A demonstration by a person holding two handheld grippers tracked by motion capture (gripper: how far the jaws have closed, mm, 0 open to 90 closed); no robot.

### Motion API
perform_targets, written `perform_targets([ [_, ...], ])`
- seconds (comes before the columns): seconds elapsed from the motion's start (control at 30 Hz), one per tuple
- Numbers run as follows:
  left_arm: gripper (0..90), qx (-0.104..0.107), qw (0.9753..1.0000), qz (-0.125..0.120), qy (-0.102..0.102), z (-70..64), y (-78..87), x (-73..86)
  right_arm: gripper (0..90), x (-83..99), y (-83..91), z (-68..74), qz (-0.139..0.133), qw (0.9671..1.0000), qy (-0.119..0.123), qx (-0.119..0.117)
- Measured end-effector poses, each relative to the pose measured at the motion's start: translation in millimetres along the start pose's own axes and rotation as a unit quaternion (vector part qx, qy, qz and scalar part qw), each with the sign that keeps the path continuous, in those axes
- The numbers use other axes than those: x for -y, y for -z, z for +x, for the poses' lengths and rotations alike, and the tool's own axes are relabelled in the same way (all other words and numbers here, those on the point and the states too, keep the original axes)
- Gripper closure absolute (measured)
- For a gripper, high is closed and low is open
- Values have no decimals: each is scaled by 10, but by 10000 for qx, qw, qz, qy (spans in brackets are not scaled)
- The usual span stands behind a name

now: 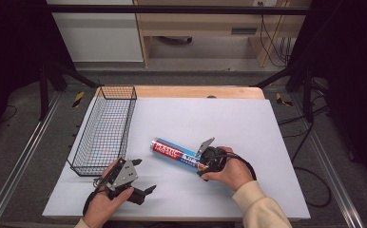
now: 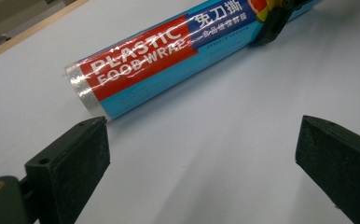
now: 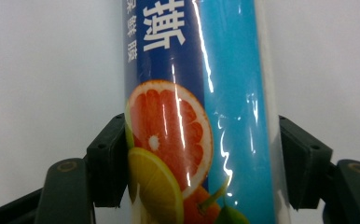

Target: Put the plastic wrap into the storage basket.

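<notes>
White table sheet [image 1: 248, 123] underneath, wire basket [image 1: 106, 128] along the left edge, plastic wrap roll [image 1: 177, 154] flat mid-sheet, clamped at its near end by right gripper [image 1: 205, 164], left gripper [image 1: 142, 176] spread wide, holding nothing.

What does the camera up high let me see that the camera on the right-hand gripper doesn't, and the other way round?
High view alone: the wire basket at the table's left, the wooden table edge, the left gripper with its jaws apart over the white sheet, and the person's hands.

Right gripper view alone: the close-up fruit picture printed on the roll, a cut grapefruit above a lemon, and both jaws pressed against the roll's sides.

Both: the plastic wrap roll lying on the white sheet, with the right gripper clamped on one end.
</notes>
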State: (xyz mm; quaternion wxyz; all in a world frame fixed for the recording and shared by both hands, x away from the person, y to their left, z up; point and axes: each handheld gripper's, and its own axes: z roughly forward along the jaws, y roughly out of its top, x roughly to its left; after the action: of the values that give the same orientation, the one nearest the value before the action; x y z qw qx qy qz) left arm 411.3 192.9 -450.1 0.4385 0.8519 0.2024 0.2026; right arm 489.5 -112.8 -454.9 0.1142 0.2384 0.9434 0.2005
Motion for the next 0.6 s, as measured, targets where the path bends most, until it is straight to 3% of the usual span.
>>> perform_targets([
  [0.1,31,30,10000,6,-89,-6,14,-26,316,5,18,41,-28,9995,259,155],
  [0.2,33,7,9998,50,-184,-6,26,-66,317,11,30,50,-99,9992,300,245],
  [0.23,33,59,9993,59,-378,8,42,-138,317,18,75,26,-206,9988,348,265],
  [0.33,33,111,9986,43,-506,35,34,-231,317,8,152,-21,-256,9986,403,234],
  [0.43,33,122,9954,122,-944,155,-33,-468,317,-74,356,-126,-94,9970,688,343],
  [0.47,33,122,9954,122,-944,155,-33,-468,317,-74,356,-126,-94,9970,688,343],
  [0.5,33,95,9939,150,-1088,227,-64,-605,317,-109,455,-173,-58,9957,834,391],
  [0.57,36,76,9927,161,-1191,254,-79,-672,317,-126,504,-198,-34,9949,932,387],
  [0.6,38,71,9913,190,-1298,284,-96,-737,317,-158,599,-224,9,9928,1118,424],
])
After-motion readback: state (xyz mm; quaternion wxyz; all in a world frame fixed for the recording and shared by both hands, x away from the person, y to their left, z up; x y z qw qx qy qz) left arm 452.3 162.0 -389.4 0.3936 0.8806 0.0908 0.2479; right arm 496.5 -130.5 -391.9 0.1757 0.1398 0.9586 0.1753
